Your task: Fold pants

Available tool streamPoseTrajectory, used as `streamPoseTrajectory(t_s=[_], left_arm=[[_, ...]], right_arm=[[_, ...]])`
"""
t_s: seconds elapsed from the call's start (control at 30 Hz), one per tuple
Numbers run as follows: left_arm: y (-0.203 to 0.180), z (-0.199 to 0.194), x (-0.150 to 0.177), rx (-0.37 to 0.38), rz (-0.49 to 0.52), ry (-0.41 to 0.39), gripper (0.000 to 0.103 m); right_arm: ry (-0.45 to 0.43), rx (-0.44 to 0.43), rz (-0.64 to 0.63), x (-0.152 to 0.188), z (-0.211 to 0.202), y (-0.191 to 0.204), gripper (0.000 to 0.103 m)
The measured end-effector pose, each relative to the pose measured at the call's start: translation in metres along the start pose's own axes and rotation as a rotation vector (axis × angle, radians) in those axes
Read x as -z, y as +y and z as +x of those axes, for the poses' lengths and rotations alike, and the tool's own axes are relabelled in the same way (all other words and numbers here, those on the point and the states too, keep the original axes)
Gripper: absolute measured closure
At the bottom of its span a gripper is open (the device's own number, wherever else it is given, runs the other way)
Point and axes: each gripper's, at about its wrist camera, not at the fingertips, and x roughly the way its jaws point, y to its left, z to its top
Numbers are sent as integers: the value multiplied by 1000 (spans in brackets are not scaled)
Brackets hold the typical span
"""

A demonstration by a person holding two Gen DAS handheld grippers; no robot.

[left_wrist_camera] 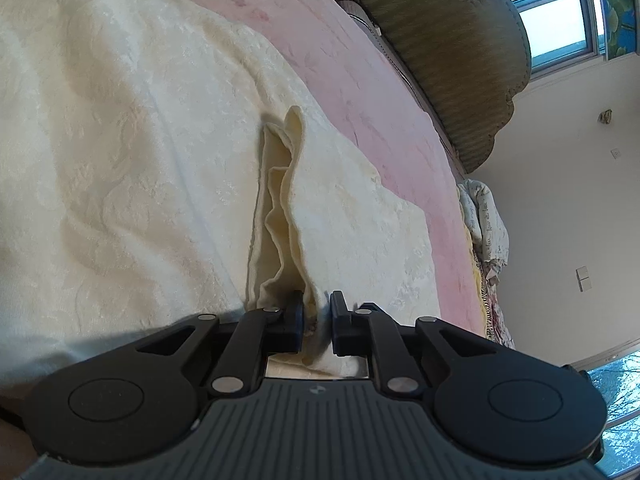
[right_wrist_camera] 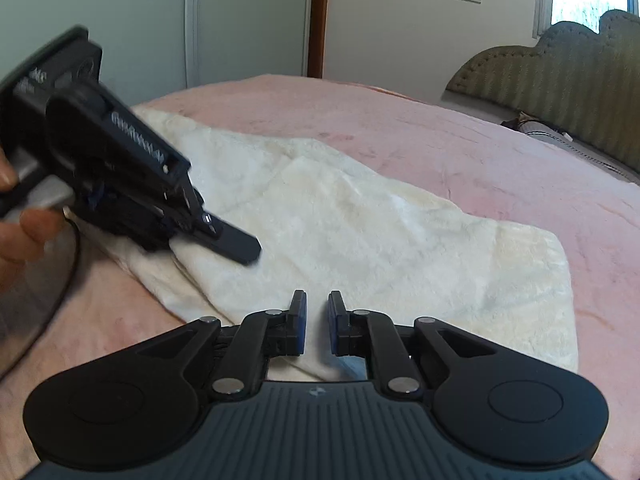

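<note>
Pants (right_wrist_camera: 360,232) of cream, plush fabric with a faint embossed pattern lie spread on a pink, softly napped bedspread (right_wrist_camera: 460,152), filling the middle of the right wrist view and most of the left half of the left wrist view. In the left wrist view a raised fold of the cloth (left_wrist_camera: 286,200) stands up in wavy, layered edges, running from the middle of the frame down into the left gripper (left_wrist_camera: 316,316); its black fingers with blue pads are nearly together and pinch that fold between them. In the right wrist view the right gripper (right_wrist_camera: 317,320) sits at the lower centre above the near edge of the pants, its fingers narrowly apart with nothing visible between the pads. A hand (right_wrist_camera: 20,224) at the left edge holds the other gripper. A ribbed, scalloped olive headboard (right_wrist_camera: 560,72) stands at the upper right.
</note>
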Motion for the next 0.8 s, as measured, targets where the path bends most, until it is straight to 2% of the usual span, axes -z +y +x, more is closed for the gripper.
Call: streamPoseTrajectory(t_s=[0.07,0.17,0.23,0.27,0.4,0.53,0.57,0.73,0.8], left_arm=[[-7,-9,-3,-28,31,-30,82],[-19,-31,-12,-111,113,-142,78],[-28,-38,-24,-131,146,-180,75],[-32,-37,-30,-118,160,-185,73],[-59,-8,-46,-97,258,-178,49],[-53,44,-59,-186,260,-105,48],[-48,50,-59,-186,264,-115,49],[-59,29,-39,-226,317,-178,48],[-58,16,-31,-252,335,-204,42]], right_arm=[[1,-41,1,-4,3,4,92],[23,-2,-87,-2,13,17,92],[18,-5,-61,-3,13,15,92],[11,-6,-48,-4,13,14,92],[-22,-14,-63,-6,13,27,92],[-8,53,-177,-1,19,42,92],[-14,65,-198,0,20,45,92],[-27,91,-207,-2,17,50,92],[-64,80,-216,-3,11,54,92]])
